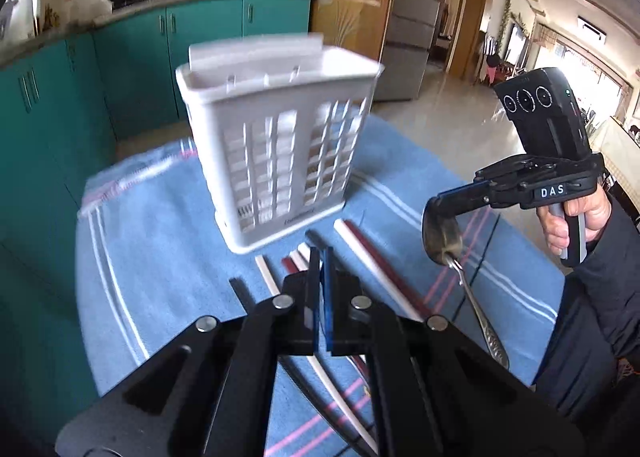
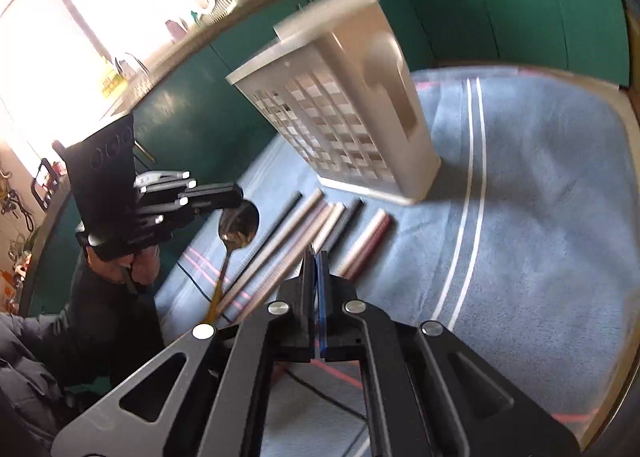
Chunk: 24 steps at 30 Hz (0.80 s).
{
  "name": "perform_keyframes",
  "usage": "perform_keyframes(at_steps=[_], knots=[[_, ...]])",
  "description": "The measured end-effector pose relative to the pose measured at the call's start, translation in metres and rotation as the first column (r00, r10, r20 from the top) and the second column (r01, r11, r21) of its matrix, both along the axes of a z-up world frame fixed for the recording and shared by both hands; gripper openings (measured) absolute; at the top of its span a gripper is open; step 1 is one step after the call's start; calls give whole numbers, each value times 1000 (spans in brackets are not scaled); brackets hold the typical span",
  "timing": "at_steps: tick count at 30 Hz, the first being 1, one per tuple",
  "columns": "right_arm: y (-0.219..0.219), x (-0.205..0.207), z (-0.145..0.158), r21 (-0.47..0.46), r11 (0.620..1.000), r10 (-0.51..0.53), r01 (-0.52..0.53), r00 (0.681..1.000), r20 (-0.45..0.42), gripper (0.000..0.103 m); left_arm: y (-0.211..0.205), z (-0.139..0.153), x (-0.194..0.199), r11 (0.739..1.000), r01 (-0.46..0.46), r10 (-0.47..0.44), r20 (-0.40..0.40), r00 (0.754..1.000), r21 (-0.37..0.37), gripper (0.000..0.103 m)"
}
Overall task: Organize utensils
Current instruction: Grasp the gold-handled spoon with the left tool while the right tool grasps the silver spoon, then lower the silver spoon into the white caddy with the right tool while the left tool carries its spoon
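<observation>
The chopsticks point(image 1: 372, 263) point(image 2: 280, 241), some white, some dark red and some black, lie flat on a blue striped cloth point(image 1: 160, 237) point(image 2: 540, 217) just in front of a white slotted utensil basket point(image 1: 276, 145) point(image 2: 340, 117). They lie roughly side by side, one end of each pointing at the basket's foot and the long axis running back from it. A metal spoon point(image 1: 442, 239) point(image 2: 236, 229) lies beside them along much the same line, bowl toward the basket and patterned handle trailing away. The basket stands upright on the cloth. Raised lettering low on its front wall is too blurred to read. The left gripper point(image 1: 320, 257) point(image 2: 234, 195) hovers over the chopsticks with its blue-padded fingers pressed together and nothing visible between them. The right gripper point(image 2: 318, 257) point(image 1: 434, 209) is likewise closed on itself, with nothing seen in its grasp. A white label on its body reads "DAS". In each wrist view the other gripper's tip overlaps the spoon bowl, and whether it touches the spoon cannot be told. A hand point(image 1: 576, 217) grips the right gripper's handle. Teal cabinets point(image 1: 132, 65) stand behind the table.
</observation>
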State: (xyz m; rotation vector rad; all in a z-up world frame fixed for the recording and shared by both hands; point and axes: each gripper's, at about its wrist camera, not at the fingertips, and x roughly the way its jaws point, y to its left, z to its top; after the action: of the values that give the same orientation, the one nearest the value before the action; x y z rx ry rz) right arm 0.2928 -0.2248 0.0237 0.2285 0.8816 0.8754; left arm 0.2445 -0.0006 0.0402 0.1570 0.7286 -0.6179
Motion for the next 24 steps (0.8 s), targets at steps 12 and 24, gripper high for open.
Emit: perform_keyframes(at_steps=[12,24], knots=[[3,-85,96,-81,954,-226,289,868,442,1,18,87,-73,986,-160,165,328,930,-44,1],[3,-142,143,-71,820,-371,567,622,690,1,15,152,-117,979,-204,195,446,873,-30,1]])
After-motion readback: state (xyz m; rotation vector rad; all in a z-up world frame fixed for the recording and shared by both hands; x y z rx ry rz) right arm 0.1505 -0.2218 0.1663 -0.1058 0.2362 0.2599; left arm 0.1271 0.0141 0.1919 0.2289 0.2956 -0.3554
